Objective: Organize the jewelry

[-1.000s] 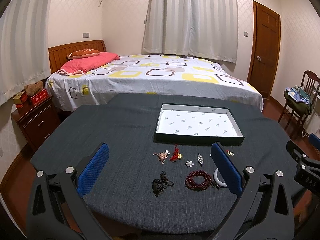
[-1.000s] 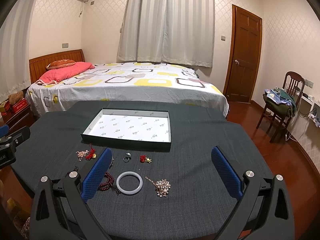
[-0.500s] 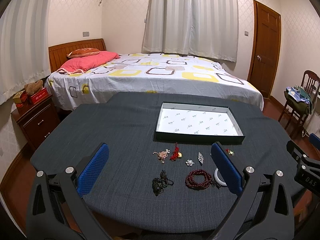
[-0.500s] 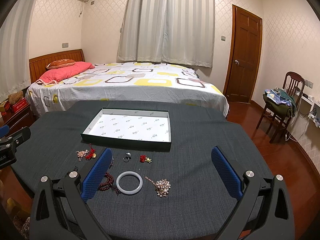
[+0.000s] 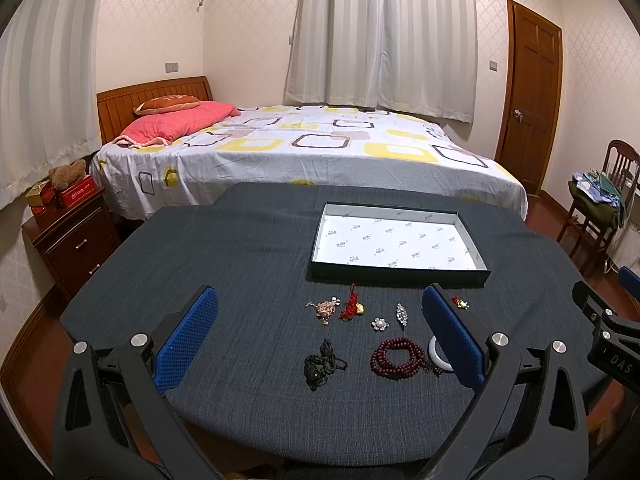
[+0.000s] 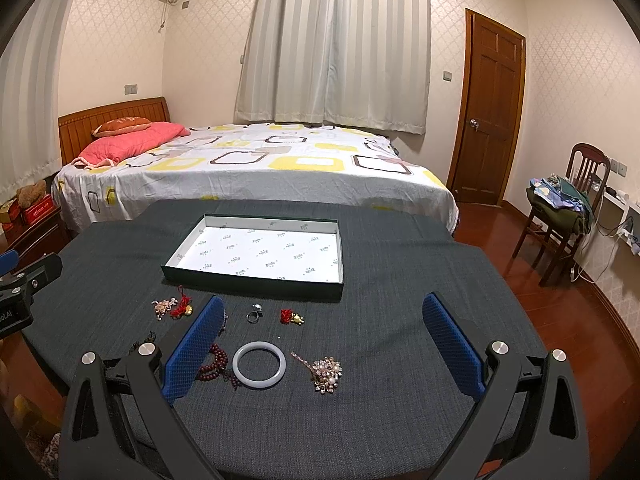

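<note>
White-lined shallow box sits on the dark cloth table, holding nothing but printed paper. We see all jewelry on the cloth in front of it: white bangle touching the red bead bracelet, pearl brooch just beside, ring (small, detail unclear), red tassel charm. Our left gripper and right gripper hover above the table, jaws wide apart, gripping nothing.

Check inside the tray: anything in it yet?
No jewelry in the tray; only its white printed liner shows. The near wall hides a thin strip of floor. All pieces lie on the cloth in front.
</note>
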